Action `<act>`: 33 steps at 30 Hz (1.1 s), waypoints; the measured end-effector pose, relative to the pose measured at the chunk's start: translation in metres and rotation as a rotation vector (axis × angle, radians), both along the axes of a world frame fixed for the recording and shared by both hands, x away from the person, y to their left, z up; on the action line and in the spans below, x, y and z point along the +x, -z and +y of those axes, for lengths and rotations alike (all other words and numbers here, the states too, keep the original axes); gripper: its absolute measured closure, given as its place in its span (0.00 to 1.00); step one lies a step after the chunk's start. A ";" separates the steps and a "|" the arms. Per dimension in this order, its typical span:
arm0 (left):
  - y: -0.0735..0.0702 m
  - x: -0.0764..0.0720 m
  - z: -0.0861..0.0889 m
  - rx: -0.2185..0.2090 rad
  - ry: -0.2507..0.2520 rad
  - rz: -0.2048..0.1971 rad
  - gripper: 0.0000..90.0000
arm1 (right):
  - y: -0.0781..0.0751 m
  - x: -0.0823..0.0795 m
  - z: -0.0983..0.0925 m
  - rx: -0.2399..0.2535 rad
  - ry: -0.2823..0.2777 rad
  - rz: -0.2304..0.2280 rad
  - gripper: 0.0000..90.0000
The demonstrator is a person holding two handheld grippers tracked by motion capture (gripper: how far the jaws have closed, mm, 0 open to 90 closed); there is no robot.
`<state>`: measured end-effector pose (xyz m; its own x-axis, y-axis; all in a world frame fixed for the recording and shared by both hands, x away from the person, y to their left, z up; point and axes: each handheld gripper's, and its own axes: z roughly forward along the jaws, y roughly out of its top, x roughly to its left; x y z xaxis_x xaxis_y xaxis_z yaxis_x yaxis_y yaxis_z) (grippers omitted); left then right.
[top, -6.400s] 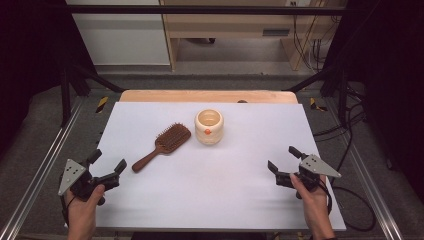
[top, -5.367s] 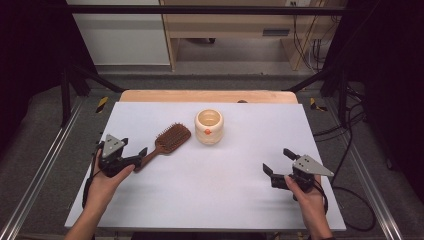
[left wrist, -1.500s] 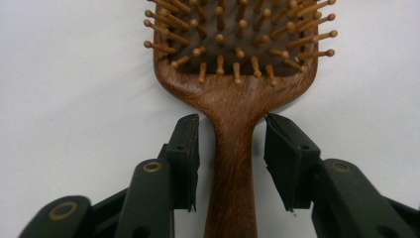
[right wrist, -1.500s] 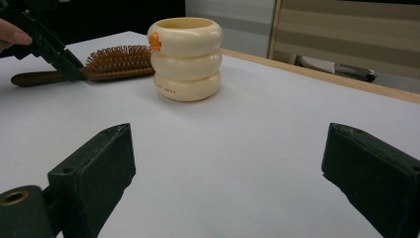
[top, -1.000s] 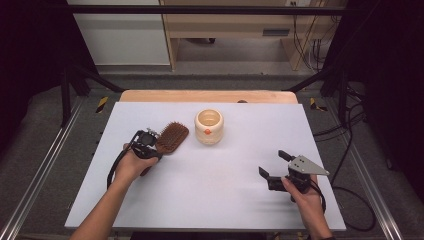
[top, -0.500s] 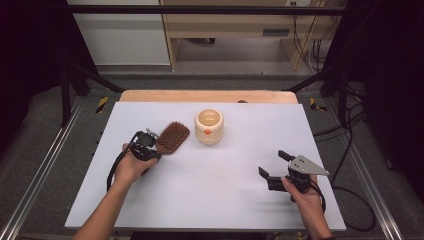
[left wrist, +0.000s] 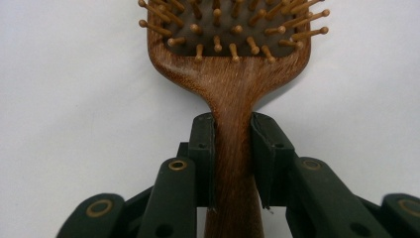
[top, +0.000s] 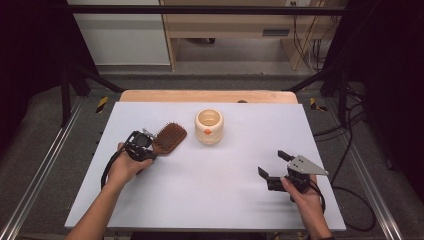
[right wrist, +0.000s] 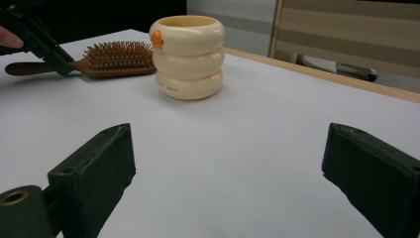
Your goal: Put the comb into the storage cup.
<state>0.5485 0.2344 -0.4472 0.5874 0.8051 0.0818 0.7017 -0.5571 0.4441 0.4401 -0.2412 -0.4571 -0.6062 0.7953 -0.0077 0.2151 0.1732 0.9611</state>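
Note:
A wooden hairbrush [top: 170, 137] lies bristles up on the white table [top: 220, 200], left of a cream ringed cup [top: 209, 126]. My left gripper [top: 150, 148] is shut on the brush's handle [left wrist: 233, 163] just below the head, with both pads pressing its sides. The brush [right wrist: 106, 59] and the cup [right wrist: 187, 55] also show in the right gripper view, brush to the left of the cup. My right gripper [top: 275, 164] rests open near the table's right front, its jaws wide apart with nothing between them.
A wooden strip [top: 210, 96] runs along the table's far edge. Metal rails [top: 35, 175] flank the table, and cables [top: 350, 190] lie on the floor to the right. Wide bare surface lies between the two grippers.
Several seconds ago the left gripper moved from the front left corner up to the brush handle. Over the last second neither hand has visibly moved.

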 end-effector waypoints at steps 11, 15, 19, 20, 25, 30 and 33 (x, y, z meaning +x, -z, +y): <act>0.002 0.004 -0.002 0.019 0.006 0.037 0.80 | 0.000 0.000 0.000 0.000 -0.005 0.000 0.07; 0.002 0.005 -0.002 0.023 0.008 0.045 0.79 | 0.000 0.000 0.000 0.000 -0.006 0.002 0.07; 0.002 0.006 -0.002 0.024 0.010 0.051 0.78 | 0.000 0.000 0.001 -0.001 -0.008 0.004 0.07; 0.002 0.006 -0.003 0.026 0.011 0.051 0.78 | 0.000 0.000 0.001 -0.001 -0.009 0.004 0.07; 0.001 0.007 -0.004 0.043 0.008 0.048 0.74 | 0.000 0.000 0.001 -0.002 -0.009 0.006 0.07; 0.002 0.010 0.000 0.019 -0.008 0.057 0.68 | 0.001 0.000 0.001 -0.002 -0.009 0.006 0.07; 0.002 0.010 0.001 0.000 -0.002 0.061 0.71 | 0.001 0.000 0.001 -0.002 -0.009 0.008 0.07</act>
<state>0.5584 0.2355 -0.4494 0.5899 0.8062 0.0458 0.7283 -0.5557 0.4008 0.4405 -0.2401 -0.4577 -0.6135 0.7897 -0.0047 0.2211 0.1775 0.9589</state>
